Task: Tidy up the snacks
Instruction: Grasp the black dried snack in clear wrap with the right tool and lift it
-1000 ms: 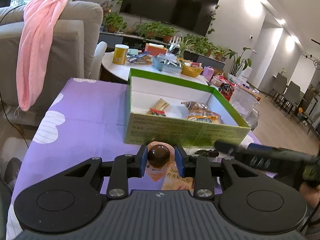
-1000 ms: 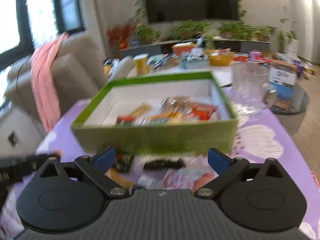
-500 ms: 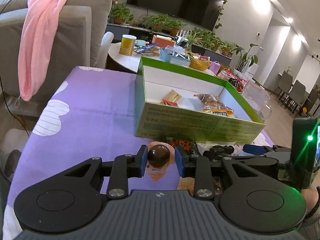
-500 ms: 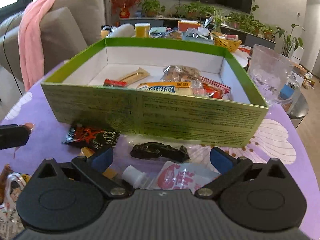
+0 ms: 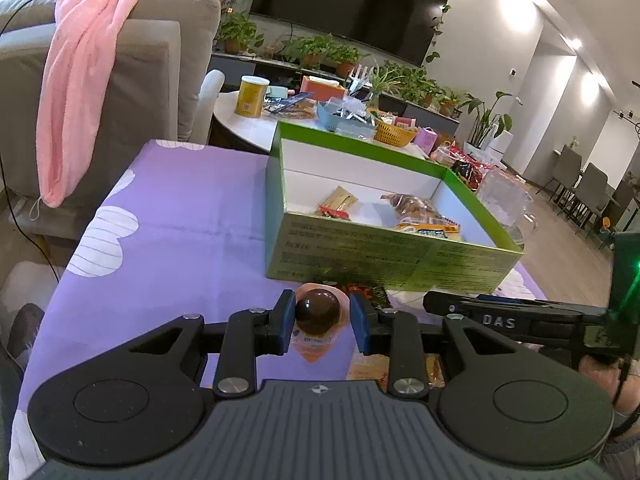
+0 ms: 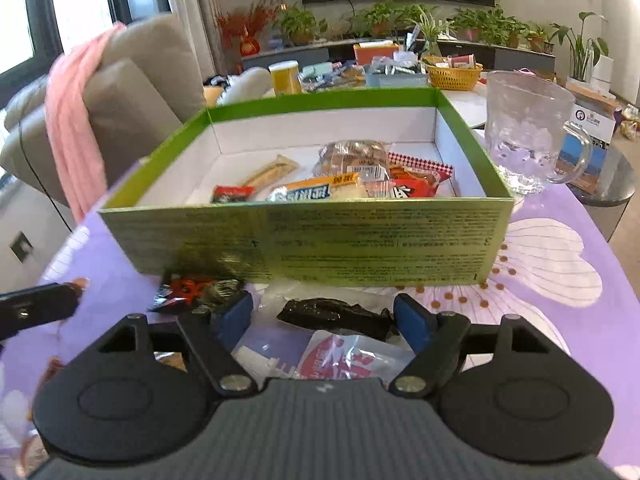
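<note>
Left gripper [image 5: 319, 322] closed on a dark brown, glossy, dome-topped jelly cup with an orange-pink foil lid [image 5: 317, 316], blue pads pressing its two sides, lid tab poking out below the fingers. Held just in front of the near wall of a shallow green cardboard box with a white inside [image 6: 360, 248], above a purple tablecloth printed with white flowers [image 5: 180, 216]. Right gripper [image 6: 324, 316] with blue-tipped jaws standing wide and closing, pointed down at a black crinkled snack wrapper [image 6: 334, 314] lying on the cloth between the fingertips; pads not pressing it. Nearer than that wrapper, a clear pouch with red-and-white print [image 6: 352, 358], partly under the gripper body. To the left, a black packet with red-orange markings [image 6: 188, 290], touching the box's near wall. Inside the box, toward its near right part: a tan stick-shaped packet [image 6: 272, 172], a small red-and-black sachet [image 6: 232, 193], a yellow-and-blue wrapped bar [image 6: 316, 190], a clear bag of brown biscuits [image 6: 354, 156] and a red packet [image 6: 416, 182], crowded together. Far left half of the box floor bare white. Just right of the box, a clear textured glass mug with a handle [image 6: 532, 132], upright on the cloth. At far left, a grey sofa [image 5: 152, 80] draped with a pink towel [image 5: 80, 92].
</note>
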`<state>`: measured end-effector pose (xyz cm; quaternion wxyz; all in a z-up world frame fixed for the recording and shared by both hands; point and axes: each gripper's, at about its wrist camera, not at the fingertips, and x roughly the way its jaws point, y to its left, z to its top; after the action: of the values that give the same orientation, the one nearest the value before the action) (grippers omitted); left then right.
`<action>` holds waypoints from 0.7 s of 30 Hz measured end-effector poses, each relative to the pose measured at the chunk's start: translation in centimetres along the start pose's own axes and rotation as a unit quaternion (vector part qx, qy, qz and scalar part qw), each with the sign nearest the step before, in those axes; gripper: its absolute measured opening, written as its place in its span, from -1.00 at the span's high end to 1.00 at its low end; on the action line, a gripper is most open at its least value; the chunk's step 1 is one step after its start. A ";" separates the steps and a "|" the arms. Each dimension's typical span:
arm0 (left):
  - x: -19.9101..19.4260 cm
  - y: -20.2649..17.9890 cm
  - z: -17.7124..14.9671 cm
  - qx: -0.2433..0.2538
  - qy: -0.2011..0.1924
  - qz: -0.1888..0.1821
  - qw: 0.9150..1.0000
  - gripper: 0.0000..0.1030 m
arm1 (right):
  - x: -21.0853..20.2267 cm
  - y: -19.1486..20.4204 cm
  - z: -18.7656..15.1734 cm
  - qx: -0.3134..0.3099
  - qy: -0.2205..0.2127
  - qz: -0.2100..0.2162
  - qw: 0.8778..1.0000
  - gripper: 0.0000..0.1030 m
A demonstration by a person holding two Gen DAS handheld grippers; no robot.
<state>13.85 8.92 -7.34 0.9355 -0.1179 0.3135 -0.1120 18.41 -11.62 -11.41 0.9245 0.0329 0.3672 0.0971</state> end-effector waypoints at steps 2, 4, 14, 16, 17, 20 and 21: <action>-0.4 -0.3 0.1 0.002 -0.004 -0.002 1.000 0.47 | -1.2 0.2 0.0 -0.005 -0.020 0.004 1.000 -0.17; -0.8 -0.5 0.3 0.003 -0.009 -0.003 1.000 0.47 | -2.2 0.4 0.3 -0.011 -0.037 0.012 0.999 -0.17; -2.1 -1.5 0.4 0.011 -0.020 -0.007 1.000 0.47 | -3.6 -0.6 0.3 -0.007 -0.023 0.008 1.000 -0.19; -1.9 -1.5 0.3 0.011 -0.018 -0.007 1.000 0.47 | -3.0 -0.5 -0.3 -0.007 -0.014 0.004 1.000 -0.19; -1.8 -1.5 0.3 0.011 -0.016 -0.006 1.000 0.47 | -2.6 -0.3 -0.6 -0.009 -0.008 0.002 1.000 -0.19; -1.4 -1.5 0.3 0.013 -0.011 -0.007 1.000 0.46 | -1.7 0.3 -1.0 -0.015 0.010 0.008 1.000 -0.19; -1.2 -1.4 0.4 0.013 -0.010 -0.007 1.000 0.46 | -1.3 0.5 -1.1 -0.018 0.017 0.009 1.000 -0.19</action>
<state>12.92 7.99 -5.98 0.9393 -0.1094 0.3018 -0.1212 16.66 -11.39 -11.33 0.9177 0.0183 0.3804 0.1126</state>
